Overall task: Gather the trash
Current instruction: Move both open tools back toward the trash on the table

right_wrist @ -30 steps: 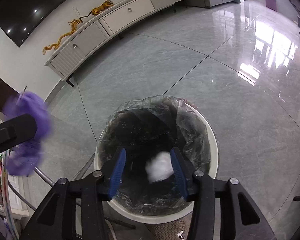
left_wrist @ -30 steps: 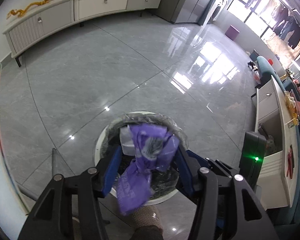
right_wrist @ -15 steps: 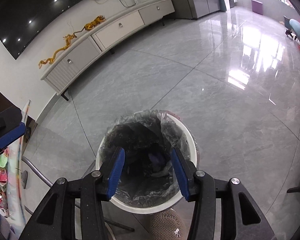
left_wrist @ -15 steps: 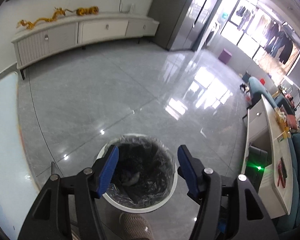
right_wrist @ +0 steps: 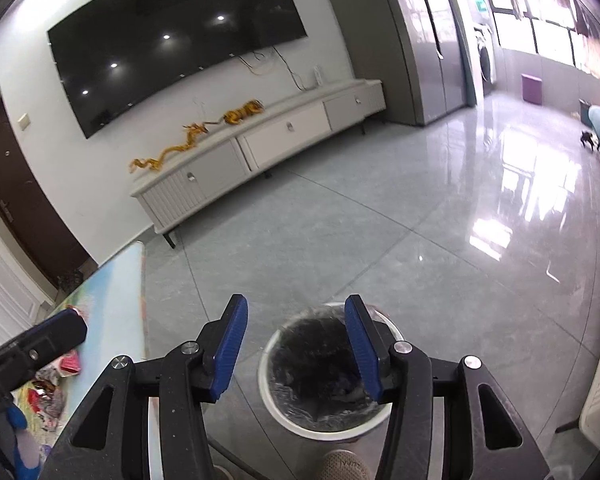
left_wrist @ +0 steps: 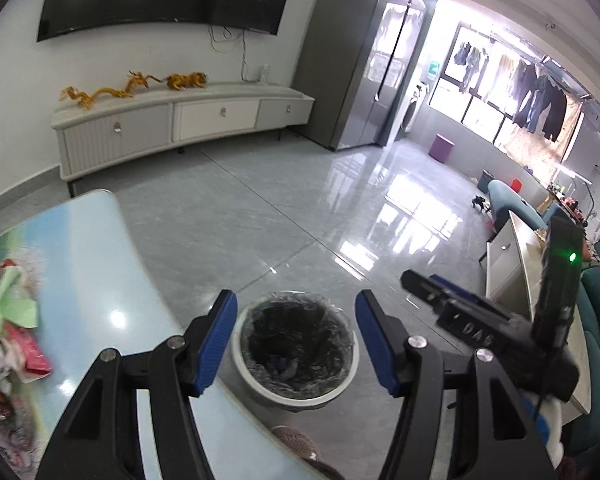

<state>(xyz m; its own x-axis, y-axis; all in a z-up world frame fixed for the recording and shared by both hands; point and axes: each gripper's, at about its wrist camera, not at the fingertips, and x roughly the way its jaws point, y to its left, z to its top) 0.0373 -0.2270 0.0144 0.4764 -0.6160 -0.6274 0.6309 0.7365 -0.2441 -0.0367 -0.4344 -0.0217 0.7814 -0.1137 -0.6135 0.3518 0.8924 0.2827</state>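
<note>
Blue-padded left gripper (left_wrist: 296,338) is hanging with jaws apart and nothing between them, and the right gripper (right_wrist: 296,346) is doing the same, jaws spread and empty, both tilting down over the white trash bin (left_wrist: 296,394) (right_wrist: 320,428) with its black liner, standing on the grey tiled floor (left_wrist: 260,220) just beside the table edge. Crumpled trash is lying inside the bin's liner, while more wrappers (left_wrist: 16,344) (right_wrist: 52,384) are sitting on the pale blue table (left_wrist: 84,248) at left. Beyond, a white TV cabinet (right_wrist: 260,152) is carrying gold dragon figures (right_wrist: 192,136) under a wall-mounted TV (right_wrist: 172,36).
</note>
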